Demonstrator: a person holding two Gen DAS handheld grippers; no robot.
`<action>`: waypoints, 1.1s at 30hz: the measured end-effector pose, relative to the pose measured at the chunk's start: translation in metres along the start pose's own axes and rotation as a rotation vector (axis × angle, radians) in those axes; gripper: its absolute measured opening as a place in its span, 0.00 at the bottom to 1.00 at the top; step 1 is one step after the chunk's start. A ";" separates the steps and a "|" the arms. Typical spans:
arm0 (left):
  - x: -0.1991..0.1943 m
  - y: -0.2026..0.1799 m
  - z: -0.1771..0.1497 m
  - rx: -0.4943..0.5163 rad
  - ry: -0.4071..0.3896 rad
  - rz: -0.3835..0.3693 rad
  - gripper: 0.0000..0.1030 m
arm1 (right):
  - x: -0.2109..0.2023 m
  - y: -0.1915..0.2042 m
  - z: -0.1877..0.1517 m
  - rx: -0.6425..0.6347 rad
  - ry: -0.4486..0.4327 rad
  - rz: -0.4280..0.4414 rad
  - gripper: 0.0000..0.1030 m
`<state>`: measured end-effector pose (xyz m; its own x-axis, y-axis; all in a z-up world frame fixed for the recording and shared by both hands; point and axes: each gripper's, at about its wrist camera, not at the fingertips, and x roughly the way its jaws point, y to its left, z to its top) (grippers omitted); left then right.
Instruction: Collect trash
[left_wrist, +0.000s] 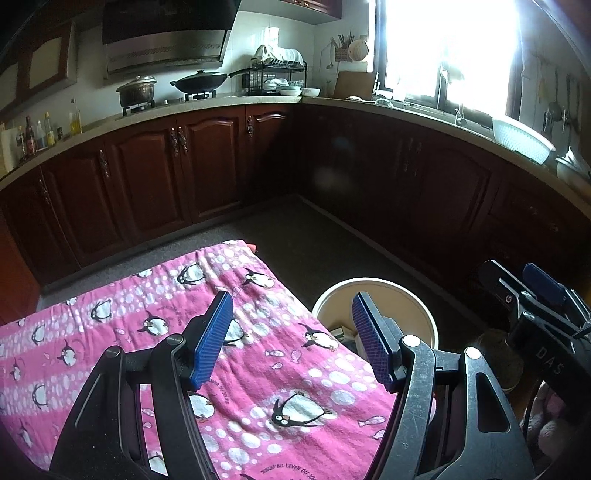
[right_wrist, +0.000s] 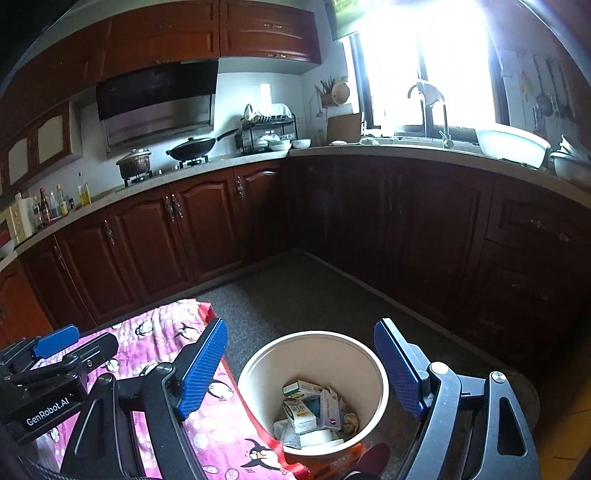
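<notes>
Trouble from here looks minor, because the pink penguin-print cloth (left_wrist: 258, 369) over the table at the left appears bare of litter and the trash already lies in the bin. The likeliest slip is a false finish: the near end of the cloth is hidden behind the gripper frames in both views, so a scrap may sit there unseen. The soft, slightly rumpled fabric drapes over the table edge and could snag on a finger and drag if a gripper drops low across it.

The left gripper (left_wrist: 291, 339) hangs above the cloth with its jaws moderately apart and nothing between them. Its fingers are flat blue pads with a fine ribbed texture on black metal arms.

Just right of the table stands the trash bin (right_wrist: 380, 373), a round cream bucket with smooth plastic-looking walls and a thick rolled rim, on speckled grey floor. Inside it the trash (right_wrist: 314, 410) is a loose pile of small cardboard boxes, crumpled white paper and a wrapper; I cannot tell every piece apart. The bin looks light, so a knock on the rim could tip it.

The right gripper (right_wrist: 299, 365) hovers over the bin's mouth, jaws wide and empty.
</notes>
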<state>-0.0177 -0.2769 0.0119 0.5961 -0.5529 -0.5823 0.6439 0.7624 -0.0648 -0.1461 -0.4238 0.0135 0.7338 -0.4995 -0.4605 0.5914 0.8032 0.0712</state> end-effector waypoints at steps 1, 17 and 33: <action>-0.001 0.000 0.000 -0.003 -0.005 -0.001 0.64 | -0.001 0.000 -0.001 0.001 -0.002 0.000 0.78; -0.004 0.003 -0.002 -0.009 -0.029 0.006 0.64 | -0.001 -0.002 -0.003 -0.002 -0.002 -0.009 0.78; -0.003 0.017 -0.003 -0.054 -0.027 -0.001 0.69 | -0.001 -0.005 0.000 0.014 -0.008 -0.004 0.86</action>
<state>-0.0098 -0.2618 0.0103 0.6088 -0.5618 -0.5601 0.6180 0.7786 -0.1093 -0.1501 -0.4276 0.0139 0.7342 -0.5050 -0.4538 0.5986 0.7969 0.0816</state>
